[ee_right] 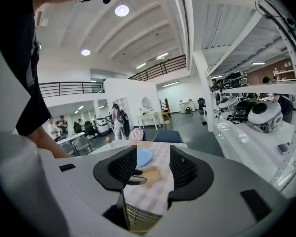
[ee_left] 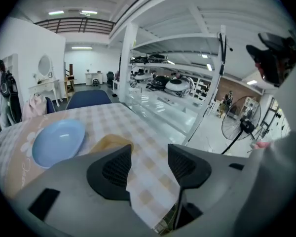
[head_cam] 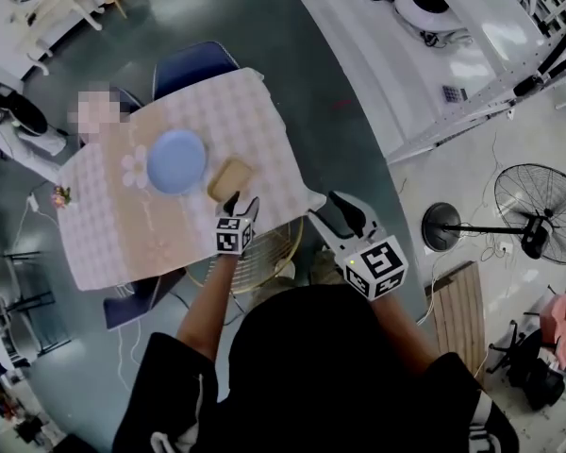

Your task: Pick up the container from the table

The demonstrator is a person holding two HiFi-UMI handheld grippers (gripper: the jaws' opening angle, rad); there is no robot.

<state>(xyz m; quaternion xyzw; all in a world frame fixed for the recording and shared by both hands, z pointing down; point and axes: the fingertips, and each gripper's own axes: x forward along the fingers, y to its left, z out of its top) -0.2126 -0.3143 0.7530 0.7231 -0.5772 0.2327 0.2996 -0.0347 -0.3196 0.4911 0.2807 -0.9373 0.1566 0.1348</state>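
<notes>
The container (head_cam: pixel 230 178) is a low tan tub lying on the checked tablecloth (head_cam: pixel 123 225), just right of a light blue plate (head_cam: pixel 176 161). My left gripper (head_cam: pixel 242 202) hovers over the table's near edge, its tips right at the container's near side. In the left gripper view it (ee_left: pixel 149 152) stands open and empty, with the container (ee_left: pixel 111 142) partly hidden behind the left jaw and the plate (ee_left: pixel 58 141) beyond. My right gripper (head_cam: pixel 342 208) hangs off the table's right corner, apart from the container. In the right gripper view it (ee_right: pixel 153 154) is open and empty, facing the container (ee_right: pixel 149 173) and plate (ee_right: pixel 144 157).
A wire basket (head_cam: pixel 255 253) sits under the table's near edge. A blue chair (head_cam: pixel 193 64) stands at the far side, and a person sits at the far left corner. A floor fan (head_cam: pixel 538 217) and white shelving (head_cam: pixel 472 74) stand to the right.
</notes>
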